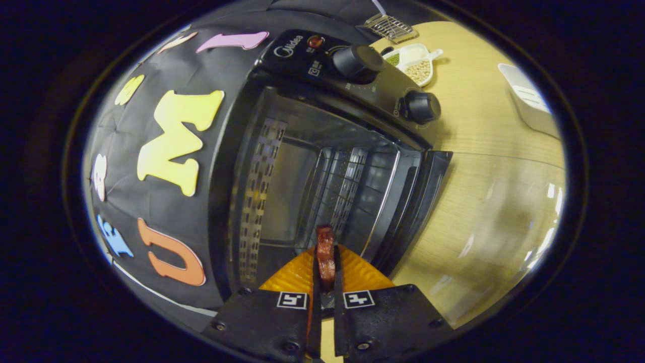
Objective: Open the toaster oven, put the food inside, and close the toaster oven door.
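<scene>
The view is rolled on its side. A black toaster oven [302, 151] stands just ahead of the fingers with its cavity [292, 191] exposed and its glass door [494, 222] swung fully down over the wooden table. Its two knobs [358, 63] sit on the control panel beside the cavity. My gripper [325, 257] is shut on a thin reddish-brown piece of food [325, 252], held edge-on between both fingers. The food's tip reaches the mouth of the cavity, level with the wire rack [342, 186].
Beyond the oven on the wooden table [484, 126] lie a white divided dish [415, 63] with beans and green bits, a small metal rack [390, 26] and a white container [529, 98]. The open door covers the table in front of the oven.
</scene>
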Demonstrator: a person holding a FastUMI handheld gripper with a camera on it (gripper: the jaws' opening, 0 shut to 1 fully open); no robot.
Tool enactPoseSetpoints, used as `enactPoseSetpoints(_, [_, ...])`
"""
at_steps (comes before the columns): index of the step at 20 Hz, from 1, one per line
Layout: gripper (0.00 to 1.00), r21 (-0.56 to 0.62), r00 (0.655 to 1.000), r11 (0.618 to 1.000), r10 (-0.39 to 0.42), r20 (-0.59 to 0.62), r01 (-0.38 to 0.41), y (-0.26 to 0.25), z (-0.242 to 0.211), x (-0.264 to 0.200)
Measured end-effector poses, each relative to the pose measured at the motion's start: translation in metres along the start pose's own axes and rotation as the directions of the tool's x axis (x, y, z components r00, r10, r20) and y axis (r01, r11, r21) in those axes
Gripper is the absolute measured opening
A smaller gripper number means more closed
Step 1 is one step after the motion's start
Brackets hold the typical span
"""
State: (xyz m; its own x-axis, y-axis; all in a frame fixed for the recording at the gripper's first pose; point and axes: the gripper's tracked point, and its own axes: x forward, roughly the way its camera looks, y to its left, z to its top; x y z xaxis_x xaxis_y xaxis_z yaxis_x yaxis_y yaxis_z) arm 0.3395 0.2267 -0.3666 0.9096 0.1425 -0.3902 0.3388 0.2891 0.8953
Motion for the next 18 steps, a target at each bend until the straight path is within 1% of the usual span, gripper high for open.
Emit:
enactPoseSetpoints(4, [0.14,-0.071,1.0,0.998,-0.002,0.015,0.003,0.004,-0.001,0.01])
enactPoseSetpoints(7, [0.18,-0.113,0.999,0.993,-0.036,0.027,0.039,-0.005,-0.002,0.012])
enactPoseSetpoints(8, [0.24,-0.127,0.998,0.99,-0.049,0.035,0.054,-0.008,-0.001,0.013])
enactPoseSetpoints(9, [0.27,-0.15,0.998,0.987,-0.056,0.041,0.062,-0.009,0.001,0.014])
enactPoseSetpoints(11, [0.34,-0.245,0.994,0.964,-0.087,0.066,0.101,-0.011,0.005,0.013])
enactPoseSetpoints(12, [0.42,-0.304,0.991,0.945,-0.098,0.093,0.122,-0.01,0.007,0.008])
enactPoseSetpoints(13, [0.54,-0.369,0.986,0.917,-0.118,0.116,0.153,-0.008,0.013,0.006])
enactPoseSetpoints(15, [0.78,-0.489,0.977,0.847,-0.152,0.151,0.208,-0.01,0.016,0.003])
enactPoseSetpoints(16, [0.94,-0.531,0.974,0.818,-0.159,0.16,0.221,-0.009,0.018,0.0])
enactPoseSetpoints(17, [0.98,-0.569,0.973,0.79,-0.16,0.166,0.227,-0.007,0.02,-0.003])
enactPoseSetpoints(18, [0.99,-0.602,0.97,0.762,-0.167,0.174,0.239,-0.01,0.021,-0.006])
